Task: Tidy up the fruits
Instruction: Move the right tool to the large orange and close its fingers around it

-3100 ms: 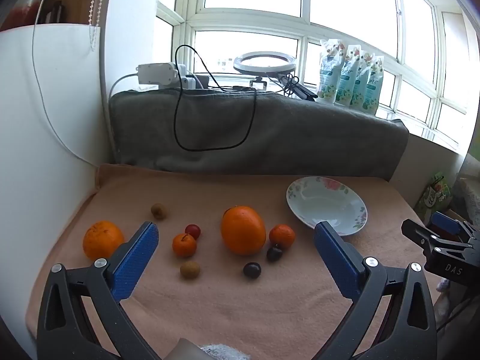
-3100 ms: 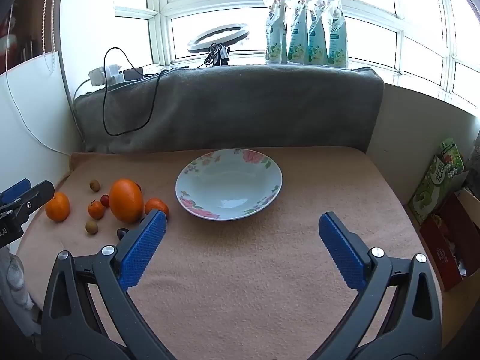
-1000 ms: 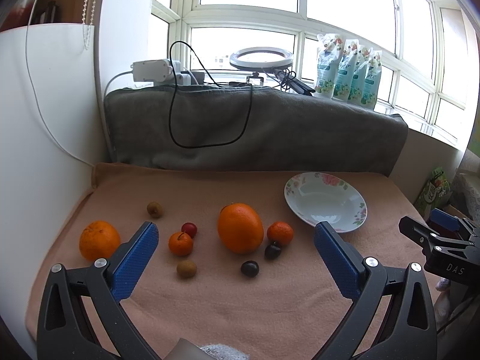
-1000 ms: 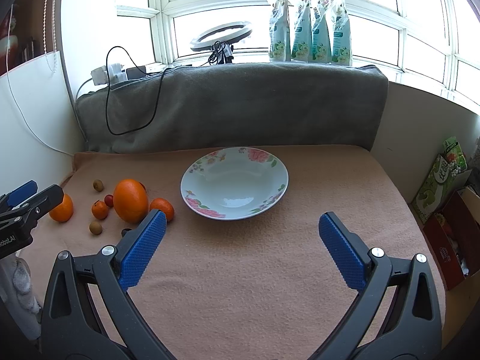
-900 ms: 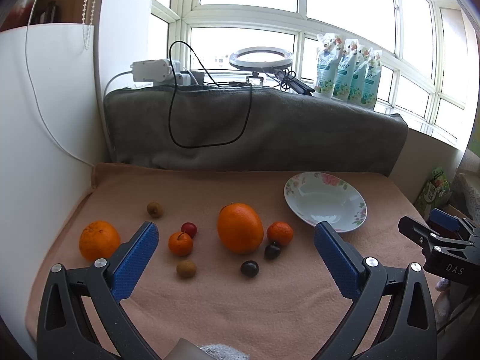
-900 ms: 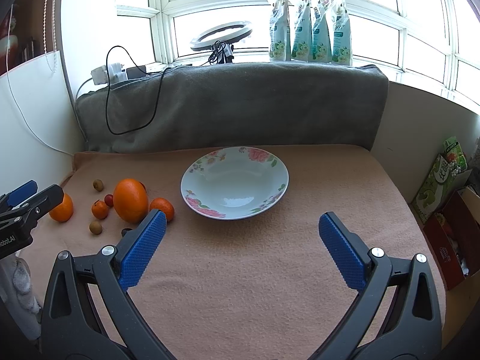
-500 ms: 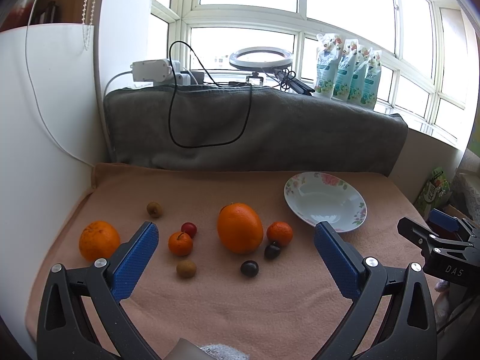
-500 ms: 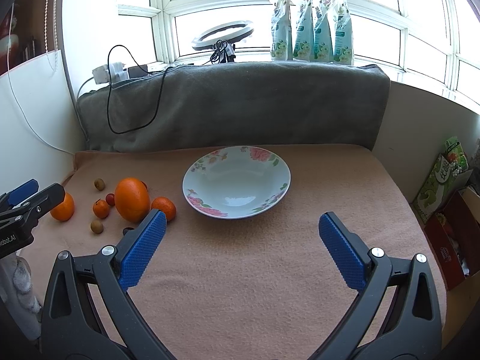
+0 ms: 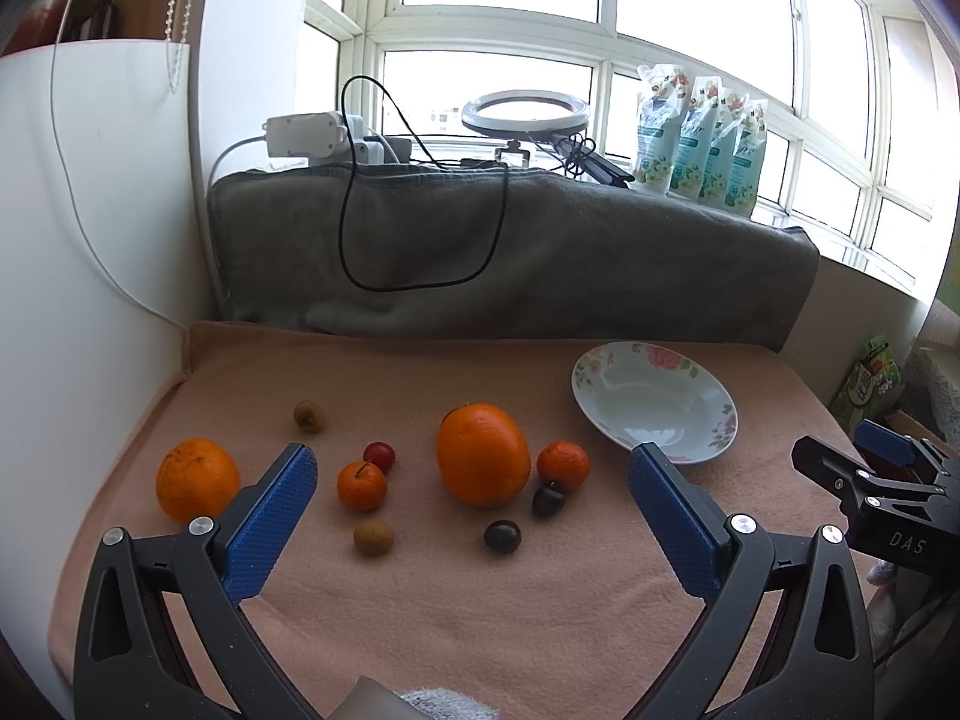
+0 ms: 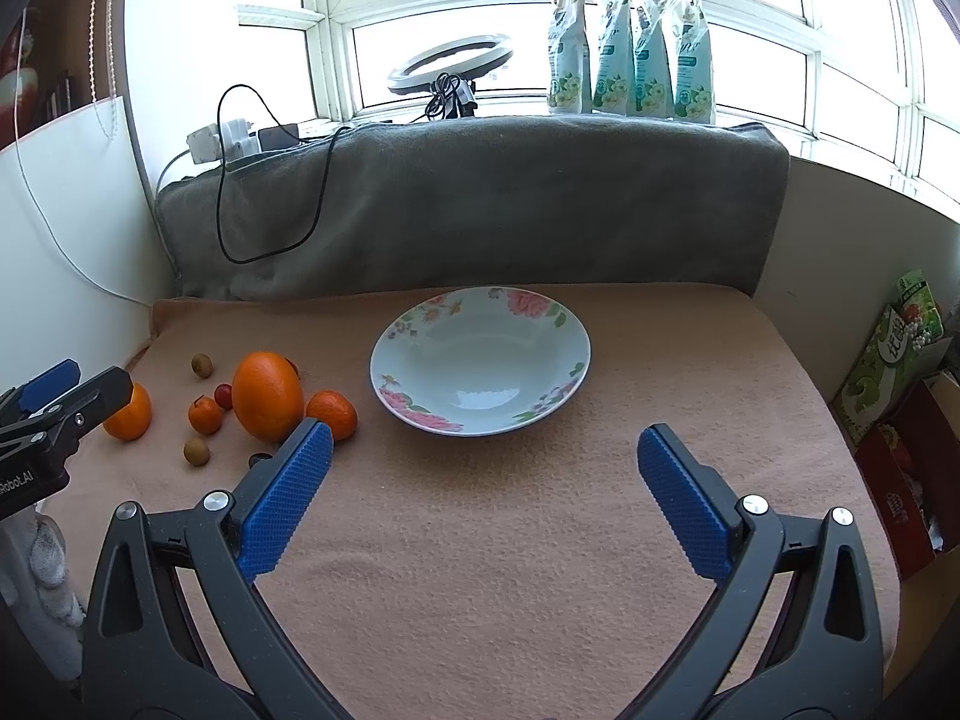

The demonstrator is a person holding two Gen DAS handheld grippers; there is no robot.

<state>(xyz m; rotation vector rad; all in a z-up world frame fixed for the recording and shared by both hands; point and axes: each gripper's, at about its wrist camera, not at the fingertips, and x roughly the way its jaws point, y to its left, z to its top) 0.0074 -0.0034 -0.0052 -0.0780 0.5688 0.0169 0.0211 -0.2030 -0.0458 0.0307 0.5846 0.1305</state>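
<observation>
A white floral plate (image 10: 480, 360) stands empty on the pink cloth; it also shows in the left wrist view (image 9: 654, 402). Left of it lie a big orange (image 9: 483, 455), a second orange (image 9: 197, 479), two small mandarins (image 9: 361, 485) (image 9: 563, 465), a red cherry tomato (image 9: 379, 454), two dark fruits (image 9: 502, 536) (image 9: 548, 500) and two small brown fruits (image 9: 373, 537) (image 9: 309, 416). My left gripper (image 9: 471, 516) is open and empty, above the cloth in front of the fruits. My right gripper (image 10: 480, 486) is open and empty, in front of the plate.
A grey blanket (image 10: 480, 204) covers the back ledge, with a black cable, a power strip (image 9: 306, 135), a ring light (image 10: 450, 63) and several pouches (image 10: 630, 42) on the sill. A white board (image 9: 78, 240) stands at the left. Boxes (image 10: 894, 348) sit past the cloth's right edge.
Both views have shifted very slightly; the right gripper has drifted a little to the left and forward. The fruits and the plate have not moved. Both grippers stay open.
</observation>
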